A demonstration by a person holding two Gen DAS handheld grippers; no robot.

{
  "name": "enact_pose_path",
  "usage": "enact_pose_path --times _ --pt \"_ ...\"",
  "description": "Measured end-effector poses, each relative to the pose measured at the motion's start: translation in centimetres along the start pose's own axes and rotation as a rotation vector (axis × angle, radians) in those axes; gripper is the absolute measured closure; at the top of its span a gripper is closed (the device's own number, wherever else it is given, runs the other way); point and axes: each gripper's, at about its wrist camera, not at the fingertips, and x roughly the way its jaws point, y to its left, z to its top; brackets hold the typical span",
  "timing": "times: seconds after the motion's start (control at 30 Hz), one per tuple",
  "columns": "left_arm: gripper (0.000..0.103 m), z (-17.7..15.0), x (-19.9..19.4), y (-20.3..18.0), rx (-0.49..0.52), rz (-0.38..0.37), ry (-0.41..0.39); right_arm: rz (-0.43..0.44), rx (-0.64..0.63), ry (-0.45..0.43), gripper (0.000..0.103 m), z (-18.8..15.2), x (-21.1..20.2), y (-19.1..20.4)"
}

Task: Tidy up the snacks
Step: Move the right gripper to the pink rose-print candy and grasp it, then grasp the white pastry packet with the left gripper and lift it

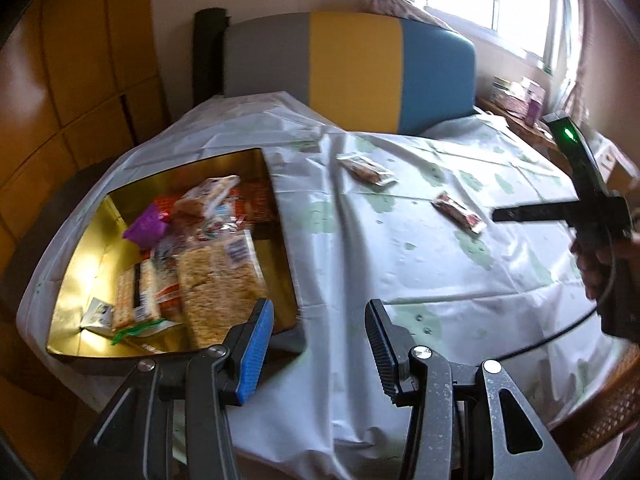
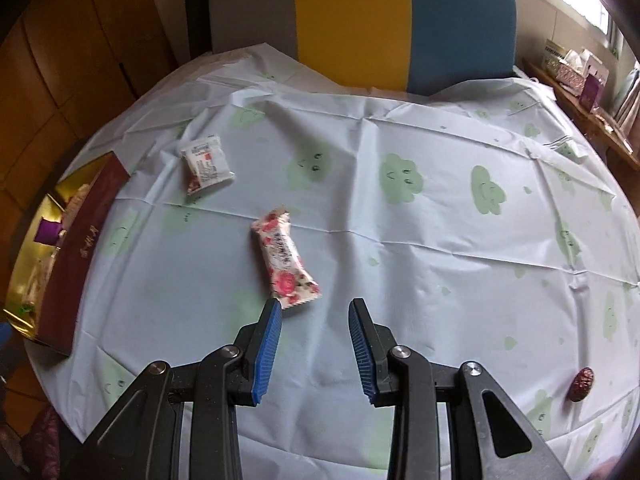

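A gold-lined box (image 1: 92, 240) with dark red outer walls (image 2: 76, 264) sits at the table's left edge and holds several snack packets, among them a large rice cracker pack (image 1: 218, 280) and a purple wrapper (image 1: 146, 228). My left gripper (image 1: 318, 312) is open and empty, just right of the box's near corner. My right gripper (image 2: 314, 312) is open and empty, hovering just short of a rose-patterned snack bar (image 2: 284, 260). A white snack packet (image 2: 206, 166) lies farther left. Both loose packets show in the left wrist view: the bar (image 1: 458, 212) and the packet (image 1: 366, 170).
The round table wears a pale cloth with green clouds (image 2: 440, 240). A small red-wrapped candy (image 2: 582, 384) lies near the right edge. A grey, yellow and blue chair (image 2: 360, 20) stands behind the table. A shelf with boxes (image 2: 580, 76) is at the right.
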Motion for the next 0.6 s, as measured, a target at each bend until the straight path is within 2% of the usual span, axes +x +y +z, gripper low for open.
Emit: enact_pose_path --times 0.2,0.43,0.47,0.5,0.53,0.6 --pt "0.055 -0.2 0.3 -1.0 0.020 -0.034 0.017 -0.009 -0.088 0.018 0.068 2.0 1.5 2.4" --pt "0.055 0.0 0.6 -0.6 0.010 -0.044 0.023 -0.025 -0.134 0.108 0.068 3.8 5.9 4.2" --pt "0.055 0.1 0.6 -0.5 0.010 -0.046 0.022 -0.026 -0.142 0.121 0.073 3.8 6.2 4.3" --pt "0.055 0.2 0.6 -0.6 0.012 -0.046 0.020 -0.065 -0.165 0.118 0.082 3.7 6.3 4.5" --pt "0.055 0.4 0.7 -0.6 0.014 -0.048 0.017 -0.081 -0.170 0.120 0.082 3.7 6.2 4.4" --pt "0.055 0.7 0.8 -0.7 0.015 -0.054 0.016 -0.058 -0.165 0.130 0.082 3.5 5.6 4.1"
